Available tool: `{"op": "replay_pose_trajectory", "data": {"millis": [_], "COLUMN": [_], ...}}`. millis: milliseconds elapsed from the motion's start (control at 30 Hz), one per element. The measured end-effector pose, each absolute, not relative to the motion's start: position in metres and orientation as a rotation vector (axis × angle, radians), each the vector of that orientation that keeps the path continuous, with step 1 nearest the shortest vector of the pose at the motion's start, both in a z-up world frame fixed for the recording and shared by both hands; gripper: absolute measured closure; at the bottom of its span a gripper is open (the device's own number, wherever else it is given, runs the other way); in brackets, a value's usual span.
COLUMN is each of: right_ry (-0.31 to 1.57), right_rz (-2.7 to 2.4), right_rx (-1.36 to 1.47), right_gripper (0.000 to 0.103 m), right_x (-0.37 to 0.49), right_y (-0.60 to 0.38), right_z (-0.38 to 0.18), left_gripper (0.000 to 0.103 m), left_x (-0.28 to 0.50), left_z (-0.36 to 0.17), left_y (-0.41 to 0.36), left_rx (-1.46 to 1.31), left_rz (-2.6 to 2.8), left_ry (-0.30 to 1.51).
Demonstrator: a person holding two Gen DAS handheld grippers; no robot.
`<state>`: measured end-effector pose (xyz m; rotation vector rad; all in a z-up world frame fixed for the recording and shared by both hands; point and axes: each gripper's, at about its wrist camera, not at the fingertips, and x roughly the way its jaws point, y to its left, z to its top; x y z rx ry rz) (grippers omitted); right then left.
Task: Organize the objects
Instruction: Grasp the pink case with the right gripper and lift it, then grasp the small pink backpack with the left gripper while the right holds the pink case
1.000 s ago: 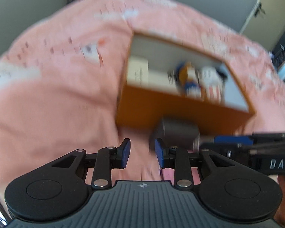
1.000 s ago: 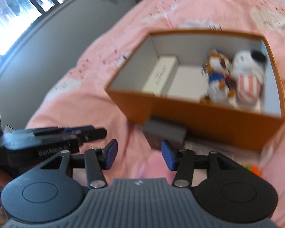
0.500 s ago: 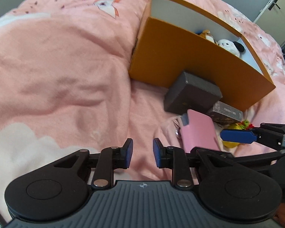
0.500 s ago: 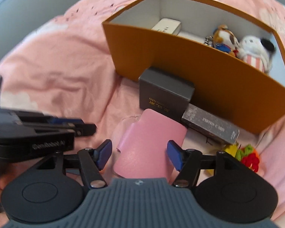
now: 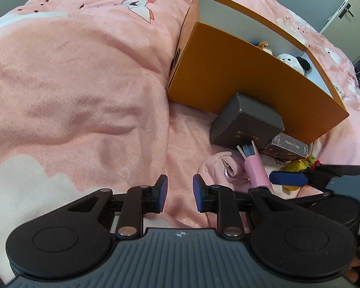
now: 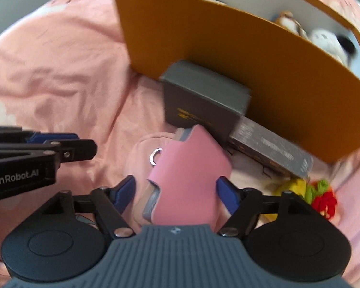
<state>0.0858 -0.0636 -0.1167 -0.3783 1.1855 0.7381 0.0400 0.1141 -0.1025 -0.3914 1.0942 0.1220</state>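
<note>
Right now we have the right gripper (image 6: 175,189) spread around the pink case (image 6: 187,175) near the orange box (image 6: 252,67), not visibly clamped; it looks light, stiff, slick, so pinch its long edges mid-body; left gripper (image 5: 178,193) is released, empty.

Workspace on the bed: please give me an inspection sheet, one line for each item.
Surface: pink blanket, wrinkled.
Job's things: pink case between the right gripper's fingers, tilted up; orange box open, plush toys inside.
Clutter: dark grey box and photo-card box against the orange box; yellow-green toy beside them.
Grippers: left gripper open, empty; right gripper around the case, contact unclear.
Cables: nothing seen.
Surroundings: grey wall, door.
</note>
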Motion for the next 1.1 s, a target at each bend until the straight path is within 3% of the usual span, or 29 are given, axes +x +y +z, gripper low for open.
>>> {"op": "replay_pose_trajectory", "data": {"millis": [167,233,333,467,667,833,967,1100], "right_ry": [1.253,1.27,1.265,1.255,1.24,1.252,1.252,1.252], "right_rz": [0.69,0.684,0.672,0.657,0.672,0.693,0.702,0.738], "right_rx": [-0.267,-0.222,-0.184,-0.163,-0.133,-0.123,-0.097,-0.055], "right_gripper": [0.06,0.065,0.072,0.073,0.072,0.078,0.079,0.08], "right_x": [0.098,0.099,0.101,0.106,0.116,0.12,0.12,0.115], "right_y": [-0.097,-0.11,-0.124,-0.137,-0.142,-0.143,-0.145,-0.147], "right_z": [-0.114,-0.113,-0.108,-0.104,-0.107,-0.114,-0.116,-0.108], "left_gripper": [0.074,0.074,0.062,0.051,0.045,0.038,0.059,0.069], "left_x": [0.043,0.045,0.048,0.054,0.06,0.068,0.065,0.056], "left_z": [-0.104,-0.105,-0.108,-0.117,-0.137,-0.155,-0.152,-0.124], "left_y": [0.112,0.11,0.105,0.1,0.101,0.098,0.097,0.094], "left_rx": [-0.43,-0.446,-0.469,-0.502,-0.552,-0.603,-0.616,-0.528], "left_rz": [0.062,0.027,-0.014,-0.026,0.016,-0.006,-0.002,0.017], "left_ry": [1.101,1.103,1.115,1.148,1.219,1.248,1.231,1.194]}}
